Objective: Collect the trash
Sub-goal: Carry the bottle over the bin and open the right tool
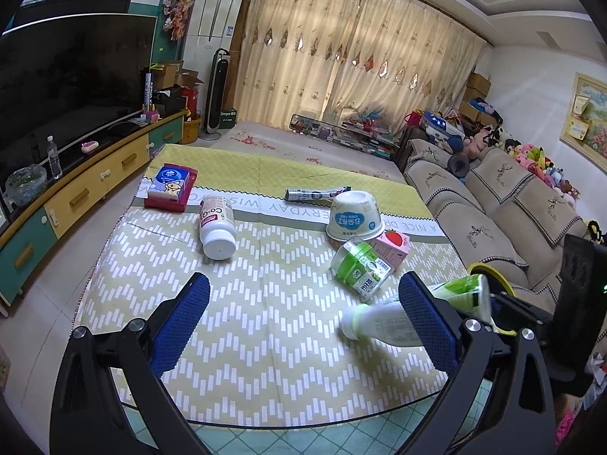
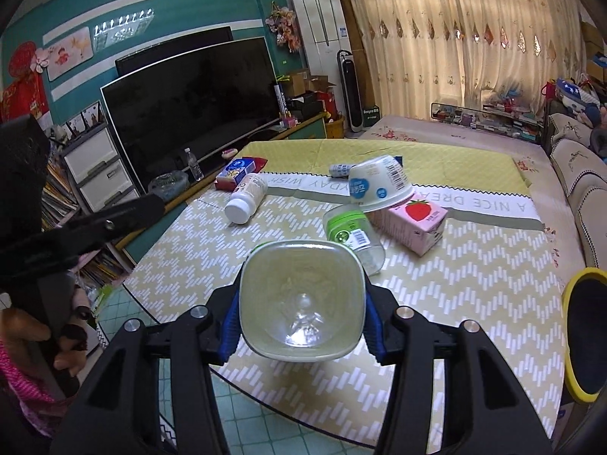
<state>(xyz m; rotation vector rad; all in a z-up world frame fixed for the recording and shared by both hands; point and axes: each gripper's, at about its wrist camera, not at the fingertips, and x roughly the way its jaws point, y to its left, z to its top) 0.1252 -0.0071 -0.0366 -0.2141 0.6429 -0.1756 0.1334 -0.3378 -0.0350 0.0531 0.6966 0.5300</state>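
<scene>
Left gripper [image 1: 303, 318] is hanging wide, nothing between its jaws, over bare mat [image 1: 242, 303] near the front edge. Right gripper [image 2: 301, 314] is clamping 1 green-labelled bottle [image 2: 301, 299]; other trash is lying beyond.

Black claw [image 2: 301, 326] arms, blue textured pads [image 1: 182, 326], silver screws.

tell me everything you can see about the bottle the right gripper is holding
The bottle is clear plastic with a green and white label and a pale cap, apparently empty. It is clamped between the right gripper's blue pads, its squarish base facing the right wrist camera. From the left wrist view it lies roughly level above the patterned mat, seemingly clear of it.
</scene>
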